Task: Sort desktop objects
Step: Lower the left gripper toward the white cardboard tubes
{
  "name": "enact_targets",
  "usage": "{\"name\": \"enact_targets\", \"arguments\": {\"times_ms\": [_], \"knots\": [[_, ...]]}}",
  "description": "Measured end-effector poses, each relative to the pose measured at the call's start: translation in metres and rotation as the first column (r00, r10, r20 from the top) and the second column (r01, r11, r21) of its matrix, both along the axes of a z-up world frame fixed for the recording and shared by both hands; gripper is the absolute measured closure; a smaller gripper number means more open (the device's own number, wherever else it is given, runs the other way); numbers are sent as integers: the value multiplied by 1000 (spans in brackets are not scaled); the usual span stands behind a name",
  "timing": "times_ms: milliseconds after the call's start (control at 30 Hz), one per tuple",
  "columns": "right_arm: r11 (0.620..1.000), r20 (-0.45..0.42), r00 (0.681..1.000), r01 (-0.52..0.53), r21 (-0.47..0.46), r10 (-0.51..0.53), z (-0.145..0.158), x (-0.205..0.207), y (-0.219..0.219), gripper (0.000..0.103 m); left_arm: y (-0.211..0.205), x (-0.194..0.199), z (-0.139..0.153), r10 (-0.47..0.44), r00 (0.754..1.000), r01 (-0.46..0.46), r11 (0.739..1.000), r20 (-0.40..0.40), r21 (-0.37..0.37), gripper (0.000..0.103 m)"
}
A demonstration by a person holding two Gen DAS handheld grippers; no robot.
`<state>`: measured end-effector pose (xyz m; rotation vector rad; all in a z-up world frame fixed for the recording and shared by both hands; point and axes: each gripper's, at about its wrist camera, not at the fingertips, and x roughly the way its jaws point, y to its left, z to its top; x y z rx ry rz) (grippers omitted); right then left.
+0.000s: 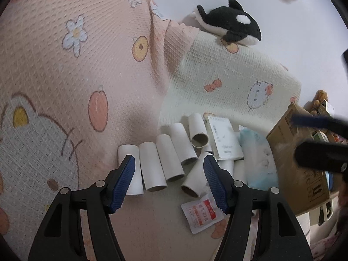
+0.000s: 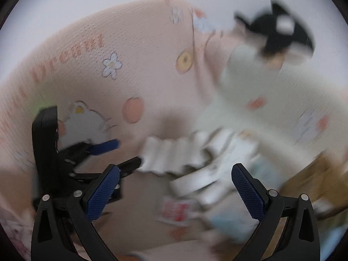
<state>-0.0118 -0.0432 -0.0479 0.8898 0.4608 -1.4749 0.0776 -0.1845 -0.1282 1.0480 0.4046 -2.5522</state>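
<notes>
Left gripper (image 1: pixel 168 181): jaws spread wide, nothing between them; blue pads hang above a row of white cardboard tubes (image 1: pixel 167 152). The tubes lie side by side on the bedding (image 1: pixel 152 228), near the foot of a pink patterned quilt (image 1: pixel 65 65); one more tube (image 1: pixel 192 179) lies slanted across the row's right end, just by the right pad.

Right of the tubes: a white booklet (image 1: pixel 224 139) resting partly on them, then a pale blue plastic packet (image 1: pixel 258 158), then an open cardboard box (image 1: pixel 298 174) at the bedding's right edge. A small white sachet with red print (image 1: pixel 201 215) lies flat, nearest the camera, just under the right finger.

A black-and-white orca plush (image 1: pixel 231 22) sits at the far edge, on a cream patterned blanket (image 1: pixel 239 76).

Right gripper (image 2: pixel 175 190): jaws wide apart, holding nothing. Its view is badly motion-blurred; tubes, sachet and plush show only as smears. The left gripper appears there at the left side, and the right gripper shows blurred at the right edge of the left view.
</notes>
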Motion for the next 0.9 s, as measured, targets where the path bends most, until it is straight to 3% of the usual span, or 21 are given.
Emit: {"name": "enact_targets", "arguments": {"times_ms": [133,267,333,500,567,667,767,900], "knots": [[999,41,999,34,0,-34,-24,-3,-5,1,-11,1,-19,18,1000,-18,998,0,58,34],[997,100,992,73,-7,-72,-43,-11,-9,1,-26,0,-45,30,999,-32,975,13,221,34],[994,142,984,110,4,-109,-53,-20,-13,1,-30,0,-52,39,999,-42,966,15,256,34],[971,278,933,238,-4,-228,-70,-52,-23,1,-48,-17,-67,29,999,-18,948,-31,319,34],[954,279,919,297,-27,-278,-79,-59,-27,1,-56,-26,-75,33,999,-23,938,-22,347,34],[946,274,913,323,-35,-302,-97,-64,-38,1,-64,-40,-78,13,1000,-8,948,-14,317,34],[937,249,907,349,13,-341,-117,-70,-51,1,-76,-57,-78,13,1000,-12,948,-2,319,34],[938,244,906,342,55,-345,-130,-71,-67,1,-95,-92,-81,-24,1000,14,912,20,409,34]]}}
